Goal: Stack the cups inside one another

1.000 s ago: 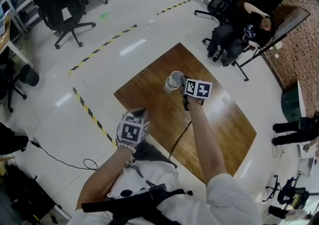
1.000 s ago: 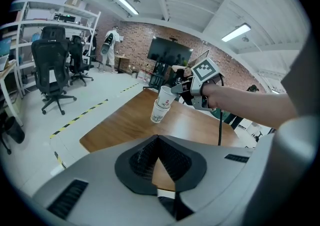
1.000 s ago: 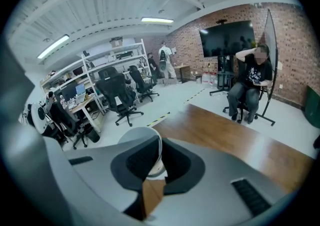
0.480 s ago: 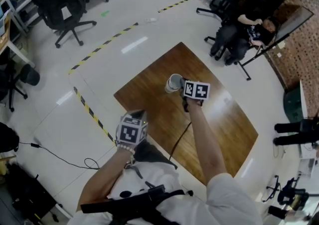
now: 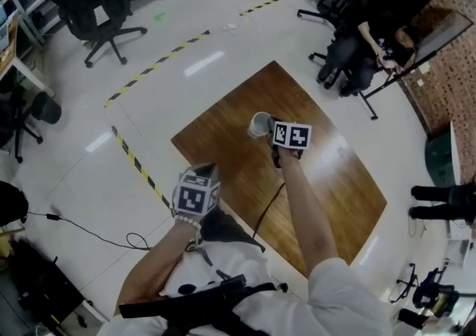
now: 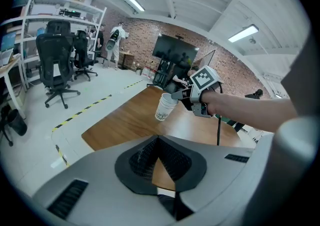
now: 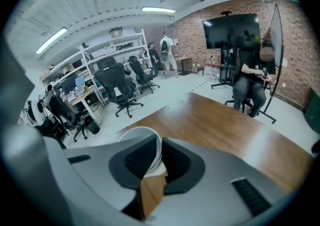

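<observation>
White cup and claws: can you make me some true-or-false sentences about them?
1. The right claw has the white cup's rim between its jaws. True; those jaws have just been opening.
2. The cup stands flat on the table. False: it hangs tilted from the right claw.
3. The left claw holds another cup. False: nothing is between its jaws.
4. The table is brown wood. True.
</observation>
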A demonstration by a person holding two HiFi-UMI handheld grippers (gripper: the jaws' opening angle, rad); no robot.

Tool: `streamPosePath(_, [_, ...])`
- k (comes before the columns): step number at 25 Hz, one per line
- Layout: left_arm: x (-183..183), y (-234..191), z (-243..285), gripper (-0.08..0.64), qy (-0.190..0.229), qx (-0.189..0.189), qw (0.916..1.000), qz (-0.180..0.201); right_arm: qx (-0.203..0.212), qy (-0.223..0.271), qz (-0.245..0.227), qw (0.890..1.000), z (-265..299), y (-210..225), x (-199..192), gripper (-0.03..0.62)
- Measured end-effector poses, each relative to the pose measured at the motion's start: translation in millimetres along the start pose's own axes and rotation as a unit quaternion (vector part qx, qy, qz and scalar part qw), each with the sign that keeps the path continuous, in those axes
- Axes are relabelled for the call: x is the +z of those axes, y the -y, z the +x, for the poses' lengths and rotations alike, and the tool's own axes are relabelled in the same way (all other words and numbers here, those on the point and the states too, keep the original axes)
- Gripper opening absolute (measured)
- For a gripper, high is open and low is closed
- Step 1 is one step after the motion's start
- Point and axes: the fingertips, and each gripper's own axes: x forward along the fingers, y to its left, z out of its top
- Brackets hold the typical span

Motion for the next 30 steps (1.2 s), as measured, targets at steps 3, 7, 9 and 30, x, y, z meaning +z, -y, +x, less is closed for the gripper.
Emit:
streamPosePath(3, [-2,-1,-1,-0.003,-0.001,0.001,1.0000,-0.001,-0.004,0.000,-0.002,1.000,1,1,-1,0.057])
streamPosePath(7, [-4,-1,-5,-0.003,-0.001,0.001,1.0000,0.000,-0.016,0.008,-0.006,1.000,-4,2,1,0.064])
streamPosePath(9, [-6,-2,-8,-0.003,-0.002,0.002,1.0000,0.002,-0.022,0.022,-0.005,1.000,-9,3,4,0.106])
streamPosePath(30, [-7,38,-80,-0.003,0.117,-0.043,0.9920,0.022,0.009,0.193,0.093,0.977,-235,-69,-96,0.000])
